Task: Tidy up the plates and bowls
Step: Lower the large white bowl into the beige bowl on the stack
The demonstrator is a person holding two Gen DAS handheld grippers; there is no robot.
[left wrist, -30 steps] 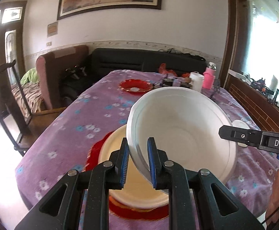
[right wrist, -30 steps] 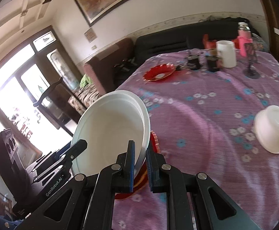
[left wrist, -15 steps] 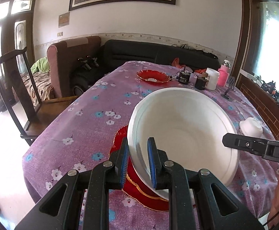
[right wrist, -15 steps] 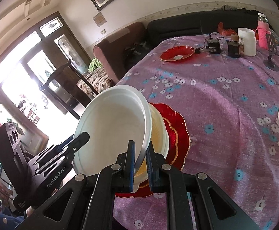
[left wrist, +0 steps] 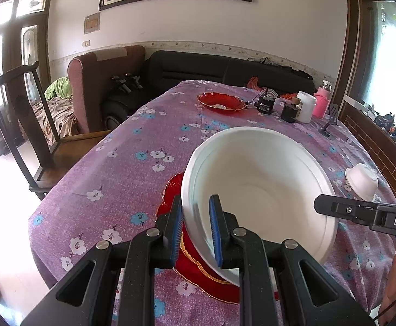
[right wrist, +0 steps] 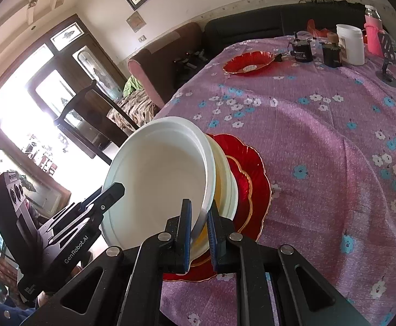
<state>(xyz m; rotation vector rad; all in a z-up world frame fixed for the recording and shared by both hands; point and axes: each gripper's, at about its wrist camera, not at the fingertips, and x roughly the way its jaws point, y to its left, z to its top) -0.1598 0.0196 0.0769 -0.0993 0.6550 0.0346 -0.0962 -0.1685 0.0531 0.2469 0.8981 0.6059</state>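
A large white bowl (left wrist: 257,190) is held between both grippers, tilted, low over a stack. My left gripper (left wrist: 195,206) is shut on its near left rim. My right gripper (right wrist: 199,222) is shut on the opposite rim, and it shows in the left wrist view as a black finger pair (left wrist: 324,207). In the right wrist view the white bowl (right wrist: 165,174) nests into a cream bowl (right wrist: 226,182) that sits on a scalloped red plate (right wrist: 255,174). The left gripper (right wrist: 113,191) grips the bowl's far side there. A small white bowl (left wrist: 361,180) lies overturned to the right.
A second red plate (left wrist: 221,103) sits at the far end of the purple flowered tablecloth (left wrist: 132,168), beside dark jars (left wrist: 264,106), a white tub (left wrist: 305,106), a pink bottle (left wrist: 321,104) and a phone stand (left wrist: 328,125). A wooden chair (left wrist: 26,125) stands at the table's left.
Both grippers have come down with the white bowl. It has sunk over the cream bowl on the red plate, which it now mostly covers in the left wrist view.
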